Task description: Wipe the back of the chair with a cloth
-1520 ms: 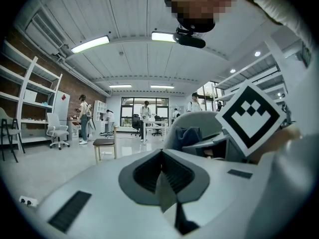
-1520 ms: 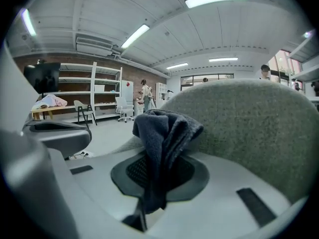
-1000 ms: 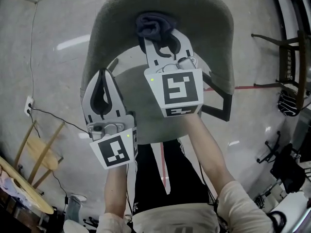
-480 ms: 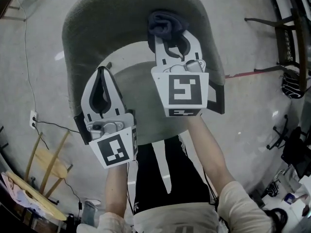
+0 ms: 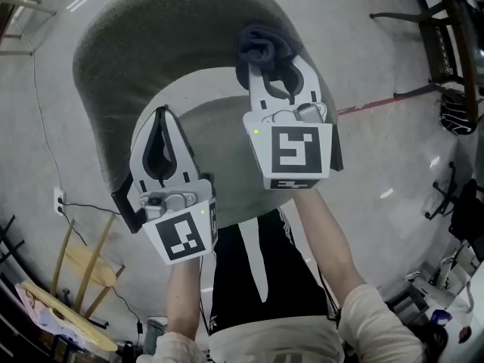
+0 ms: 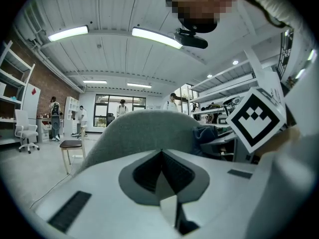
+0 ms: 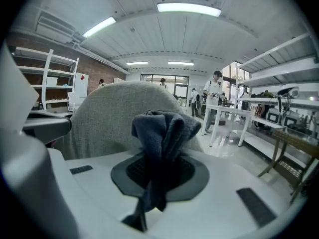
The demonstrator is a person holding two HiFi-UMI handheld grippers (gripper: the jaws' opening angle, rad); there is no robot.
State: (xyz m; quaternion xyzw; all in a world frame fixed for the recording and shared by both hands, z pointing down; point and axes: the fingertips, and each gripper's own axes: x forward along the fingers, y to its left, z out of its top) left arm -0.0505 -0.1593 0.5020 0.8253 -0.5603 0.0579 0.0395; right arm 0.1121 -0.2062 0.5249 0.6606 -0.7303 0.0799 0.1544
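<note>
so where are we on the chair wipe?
Done: the cloth is picked up and clamped in the right gripper. In hand: it's held at the upper chair back, though contact isn't certain. To do: the wiping itself; no wiped area shows. The left gripper is shut, empty, low by the chair back's left side.

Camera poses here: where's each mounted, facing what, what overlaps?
Head view: on the person's head, looking steeply down at the chair back; shows left tool, right tool, both forearms.
Left gripper view: on left tool, looking along its shut jaws at the chair back; right tool's marker cube at right.
Right gripper view: on right tool, looking along jaws clamping the cloth toward the chair back.
Shared: all three see chair back and cloth.
</note>
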